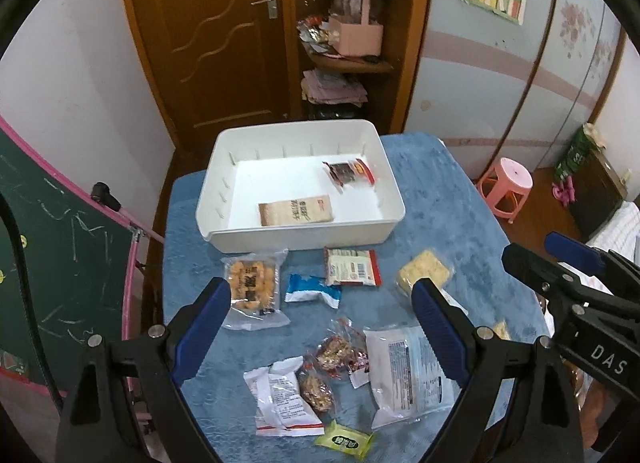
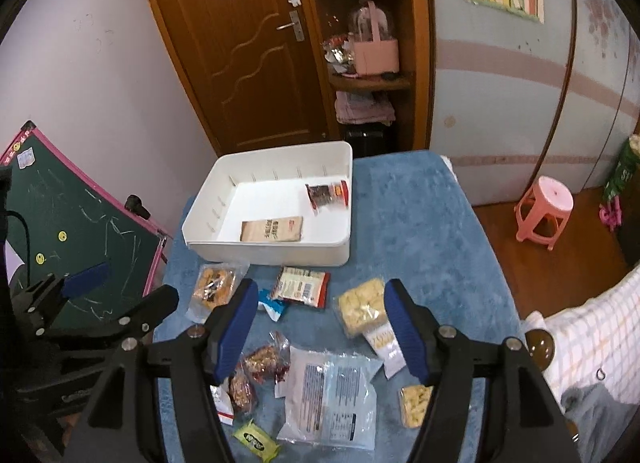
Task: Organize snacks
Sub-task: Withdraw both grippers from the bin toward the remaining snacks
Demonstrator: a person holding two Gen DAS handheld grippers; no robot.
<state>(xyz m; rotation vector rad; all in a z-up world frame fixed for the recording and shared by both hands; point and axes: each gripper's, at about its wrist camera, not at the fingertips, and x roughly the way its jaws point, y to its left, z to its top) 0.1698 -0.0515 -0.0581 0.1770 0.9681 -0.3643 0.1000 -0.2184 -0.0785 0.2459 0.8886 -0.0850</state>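
Blue plush cloth [image 1: 448, 199] is covering the table I'm working over, with a brown wooden door [image 1: 224, 43] and a green chalkboard [image 1: 60, 247] standing behind. I'm seeing a white bin [image 1: 240, 237] sitting at the far edge, holding a brown packet [image 1: 296, 212] and a red-trimmed one [image 1: 350, 172]; more snack packets [image 1: 404, 375] are lying loose nearer me. "DAS" is showing on the right gripper [image 2: 318, 333]. I'm holding both it and the left gripper [image 1: 322, 329] open, gripping nothing.

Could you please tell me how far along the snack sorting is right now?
Barely started: two packets lie in the white bin. Both tools, left tool and right tool, are open and hold nothing. About ten packets still sit on the blue cloth.
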